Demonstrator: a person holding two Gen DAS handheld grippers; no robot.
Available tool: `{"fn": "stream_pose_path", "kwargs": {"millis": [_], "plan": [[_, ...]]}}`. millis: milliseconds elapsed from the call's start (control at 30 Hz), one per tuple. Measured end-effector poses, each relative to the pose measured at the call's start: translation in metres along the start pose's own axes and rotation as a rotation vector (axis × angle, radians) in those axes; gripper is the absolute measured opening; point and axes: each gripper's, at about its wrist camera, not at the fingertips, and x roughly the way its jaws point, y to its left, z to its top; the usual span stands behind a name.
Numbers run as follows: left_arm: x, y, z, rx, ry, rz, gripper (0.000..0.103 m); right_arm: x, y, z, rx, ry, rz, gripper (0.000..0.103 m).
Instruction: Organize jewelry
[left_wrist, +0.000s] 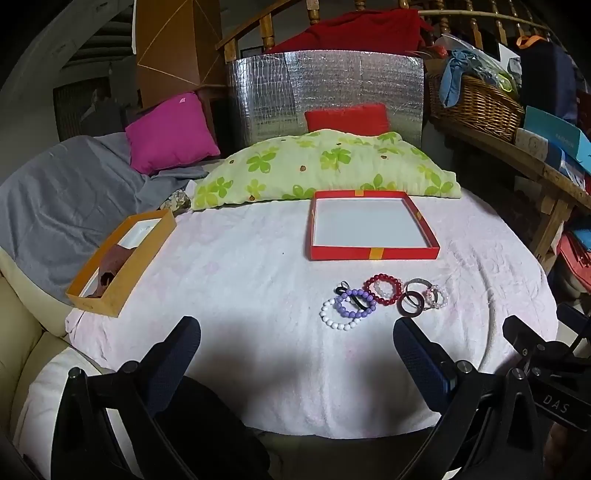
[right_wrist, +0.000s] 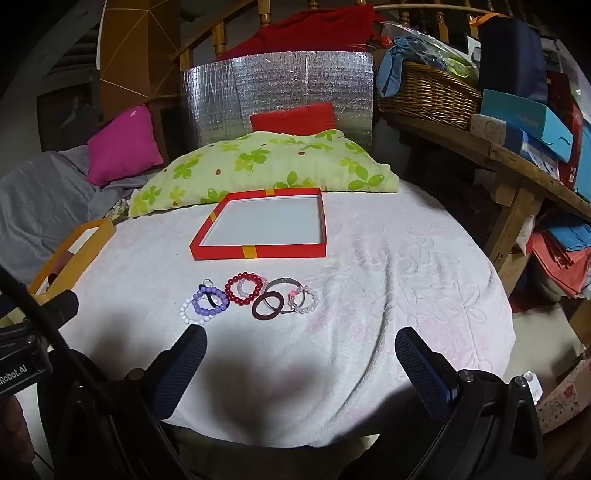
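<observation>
Several bracelets lie in a cluster on the pale pink cloth: a white bead bracelet (left_wrist: 340, 320) (right_wrist: 186, 308), a purple bead one (left_wrist: 354, 303) (right_wrist: 209, 301), a dark red bead one (left_wrist: 382, 288) (right_wrist: 244, 288), a maroon ring (left_wrist: 410, 303) (right_wrist: 268, 305) and a pink-white bead one (left_wrist: 436, 296) (right_wrist: 307, 299). Behind them sits a shallow red box (left_wrist: 373, 254) (right_wrist: 258, 252) with a bare white floor. My left gripper (left_wrist: 297, 330) hovers open near the cloth's front edge, short of the cluster. My right gripper (right_wrist: 301, 339) is open too, just in front of the bracelets, nothing between its fingers.
An orange box (left_wrist: 122, 280) (right_wrist: 79, 254) holding a brown item sits at the left edge. A green floral pillow (left_wrist: 325, 166) (right_wrist: 258, 166) lies behind the red box. A wooden shelf (right_wrist: 517, 162) with a wicker basket (left_wrist: 476, 107) stands at the right.
</observation>
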Motion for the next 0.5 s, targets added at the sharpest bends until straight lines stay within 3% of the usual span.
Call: {"fn": "stream_pose_path", "kwargs": {"millis": [500], "plan": [[-0.0080,0.0029,-0.0012,-0.010,-0.028,0.012,0.103,0.0025,0.0005,0.0014,0.012,0.007,0.010,0.103]]}}
